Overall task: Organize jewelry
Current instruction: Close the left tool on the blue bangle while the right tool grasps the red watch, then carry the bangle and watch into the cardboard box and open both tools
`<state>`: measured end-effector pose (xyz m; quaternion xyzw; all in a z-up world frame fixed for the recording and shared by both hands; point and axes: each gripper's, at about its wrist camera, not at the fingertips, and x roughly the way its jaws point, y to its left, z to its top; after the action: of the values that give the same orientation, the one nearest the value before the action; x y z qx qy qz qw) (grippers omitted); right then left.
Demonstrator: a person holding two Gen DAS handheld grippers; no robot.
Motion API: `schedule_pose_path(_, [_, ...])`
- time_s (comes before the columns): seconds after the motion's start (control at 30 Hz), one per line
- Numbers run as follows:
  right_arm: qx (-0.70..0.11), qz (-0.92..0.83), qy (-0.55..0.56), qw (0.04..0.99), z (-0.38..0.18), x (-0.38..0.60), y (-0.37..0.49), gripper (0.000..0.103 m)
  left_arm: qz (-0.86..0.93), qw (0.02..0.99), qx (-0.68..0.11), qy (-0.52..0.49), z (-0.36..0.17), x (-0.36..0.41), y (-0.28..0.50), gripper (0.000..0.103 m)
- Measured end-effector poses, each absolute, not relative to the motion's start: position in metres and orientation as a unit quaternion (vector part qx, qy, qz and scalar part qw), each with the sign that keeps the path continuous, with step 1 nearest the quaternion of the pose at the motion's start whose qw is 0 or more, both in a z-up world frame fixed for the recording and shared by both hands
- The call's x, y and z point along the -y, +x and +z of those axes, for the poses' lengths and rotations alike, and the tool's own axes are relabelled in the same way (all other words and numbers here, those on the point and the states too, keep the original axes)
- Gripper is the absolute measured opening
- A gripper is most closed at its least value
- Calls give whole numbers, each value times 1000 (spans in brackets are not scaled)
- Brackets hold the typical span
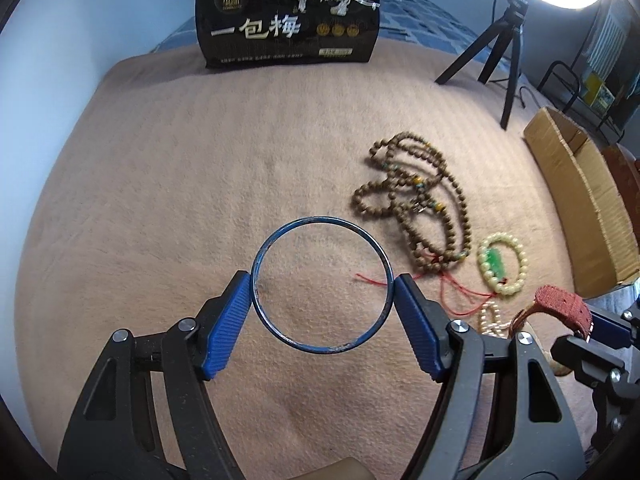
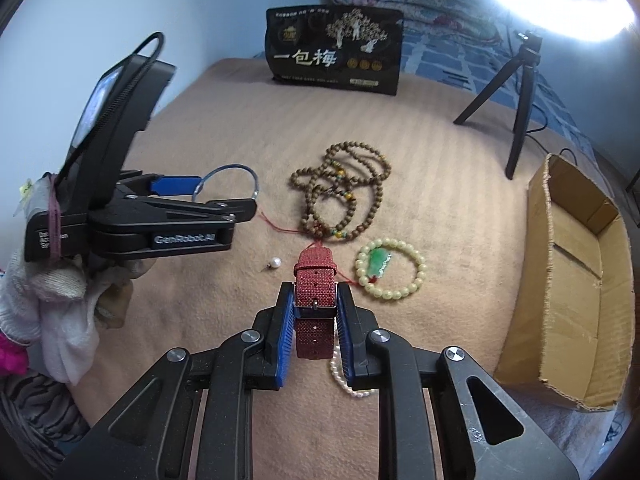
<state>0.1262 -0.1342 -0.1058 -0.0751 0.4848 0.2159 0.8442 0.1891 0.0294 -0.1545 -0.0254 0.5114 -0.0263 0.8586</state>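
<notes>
My left gripper (image 1: 322, 284) is shut on a blue metal bangle (image 1: 280, 240), held just above the tan blanket; it also shows in the right wrist view (image 2: 224, 184). My right gripper (image 2: 315, 300) is shut on a red woven strap (image 2: 314, 280), also seen at the left wrist view's right edge (image 1: 560, 304). A brown bead necklace (image 2: 344, 196) with red cord lies ahead. A cream bead bracelet with a green charm (image 2: 390, 270) lies right of the strap. A pearl strand (image 2: 344, 380) lies under my right gripper. A single pearl earring (image 2: 275, 262) lies to the left.
An open cardboard box (image 2: 568, 292) stands at the right. A black snack bag (image 2: 334, 50) stands at the back. A black tripod (image 2: 516, 92) with a ring light stands at the back right. A gloved hand (image 2: 60, 312) holds the left gripper.
</notes>
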Motion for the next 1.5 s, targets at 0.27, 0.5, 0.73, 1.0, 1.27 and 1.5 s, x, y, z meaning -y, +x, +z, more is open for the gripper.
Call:
schedule_pose_path(0.27, [-468, 190, -54, 861, -89, 171, 127, 18, -49, 874, -483, -24, -124, -7, 181, 74])
schedule_pose_path(0.5, [-450, 160, -38, 878, -72, 209, 126, 18, -77, 880, -468, -18, -109, 26, 173, 74])
schedule_pose_path(0.73, [-435, 116, -11, 893, -60, 252, 129, 18, -109, 880, -462, -7, -102, 64, 168, 74])
schedule_pose_path(1.0, [-425, 65, 3, 903, -57, 299, 136, 18, -142, 883, -448, 2, -93, 107, 168, 74])
schedule_pose_path(1.27, [-424, 23, 10, 905, -61, 334, 144, 18, -175, 884, -434, 3, -88, 150, 174, 74])
schedule_pose_path(1.5, [-428, 6, 19, 904, -64, 354, 153, 18, -200, 877, -438, 1, -91, 190, 182, 74])
